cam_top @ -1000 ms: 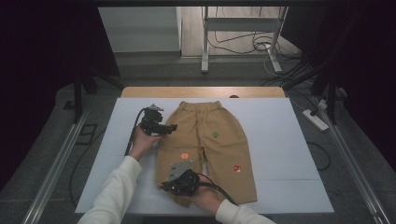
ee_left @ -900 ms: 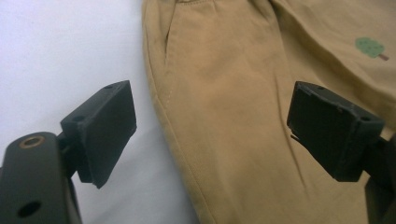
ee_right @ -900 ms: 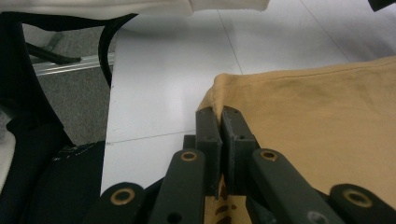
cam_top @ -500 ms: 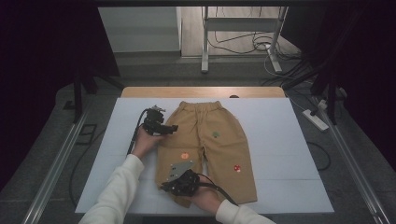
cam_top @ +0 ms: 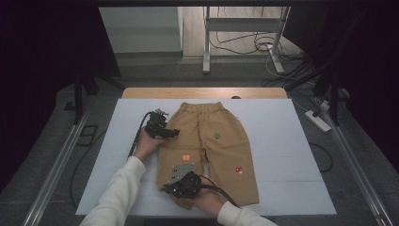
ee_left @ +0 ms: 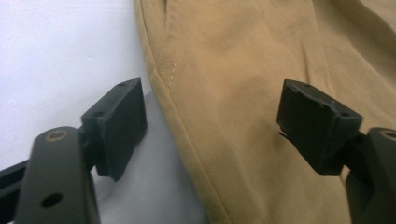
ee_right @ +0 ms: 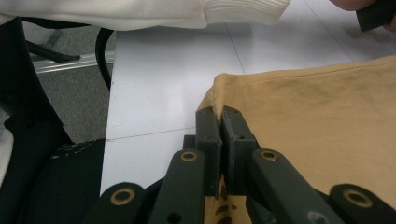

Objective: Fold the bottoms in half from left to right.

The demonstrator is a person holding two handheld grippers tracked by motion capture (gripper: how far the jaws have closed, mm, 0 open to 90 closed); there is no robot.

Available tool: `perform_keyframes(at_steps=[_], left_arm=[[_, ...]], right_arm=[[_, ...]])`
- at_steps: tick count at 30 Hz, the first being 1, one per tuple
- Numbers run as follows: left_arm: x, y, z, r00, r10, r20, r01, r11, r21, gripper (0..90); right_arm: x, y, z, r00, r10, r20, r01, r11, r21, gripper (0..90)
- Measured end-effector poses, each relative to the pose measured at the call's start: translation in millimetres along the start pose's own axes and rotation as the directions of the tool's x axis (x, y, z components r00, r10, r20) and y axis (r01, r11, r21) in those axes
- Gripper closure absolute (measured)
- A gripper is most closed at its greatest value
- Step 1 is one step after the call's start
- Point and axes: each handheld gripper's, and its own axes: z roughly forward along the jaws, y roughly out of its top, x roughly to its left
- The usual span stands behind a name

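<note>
High view: tan trousers (cam_top: pixel 211 146) lie flat on the white table (cam_top: pixel 282 141), waistband at the far side. The left tongs (cam_top: pixel 172 133) sit at the trousers' upper left edge, near the waist; the right tongs (cam_top: pixel 170 189) are at the hem of the trousers' left leg, nearest the person.

Left gripper view: left tongs (ee_left: pixel 210 126) spread wide, one jaw over the table, the other over the trousers (ee_left: pixel 261 93), straddling the side seam w/o gripping.

Right gripper view: right tongs (ee_right: pixel 220 128) closed tight on the hem corner of the trousers (ee_right: pixel 317 116); a white sleeve (ee_right: pixel 140 11) crosses beyond.
</note>
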Motion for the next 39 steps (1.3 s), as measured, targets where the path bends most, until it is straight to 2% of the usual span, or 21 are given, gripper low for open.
perform_keyframes(at_steps=[3,5,7,10,12,15,20,28,39], left_arm=[[-0.8,-0.3,-1.2,0.9999,0.009,-0.007,-0.009,1.0000,0.002,32.8],[-0.4,-0.8,-2.1,0.9999,0.012,0.005,-0.012,0.9999,-0.002,42.1],[-0.4,-1.1,-2.9,0.9998,0.017,0.008,-0.017,0.9999,-0.001,54.3],[0.3,-2.1,-2.7,0.9993,0.009,0.037,-0.009,0.9999,-0.005,74.1],[0.3,-2.0,-2.9,0.9984,0.003,0.056,-0.003,0.9999,-0.011,81.3],[-0.2,-1.0,-6.5,0.9978,0.006,0.067,-0.004,0.9997,-0.024,83.9],[0.6,-0.3,-10.7,0.9958,-0.009,0.091,0.012,0.9991,-0.040,84.3],[-0.4,1.1,-15.3,0.9931,-0.006,0.117,0.013,0.9983,-0.057,84.4],[-7.7,6.2,-27.0,0.9869,-0.006,0.161,0.026,0.9920,-0.124,84.5]], right_arm=[[-0.1,-0.1,0.1,1.0000,0.001,-0.001,-0.001,1.000,0.001,86.3],[-0.1,-0.1,0.3,1.0000,0.000,-0.001,0.000,1.000,0.002,86.2],[0.0,-0.3,0.6,1.0000,0.003,-0.002,-0.003,1.000,0.000,86.2],[0.2,-0.3,0.3,1.0000,0.002,-0.001,-0.002,1.000,0.004,86.2],[0.2,-0.3,0.1,1.0000,0.006,-0.003,-0.006,1.000,-0.001,86.3],[0.3,-0.2,-0.6,1.0000,0.006,-0.004,-0.006,1.000,-0.002,86.3],[0.4,-0.3,-1.0,0.9999,0.005,-0.009,-0.005,1.000,0.000,86.3],[0.1,0.4,-4.2,0.9999,0.002,-0.013,-0.002,1.000,-0.003,86.3],[1.9,-1.7,-17.9,0.9999,0.008,-0.007,-0.008,1.000,-0.030,86.4]])
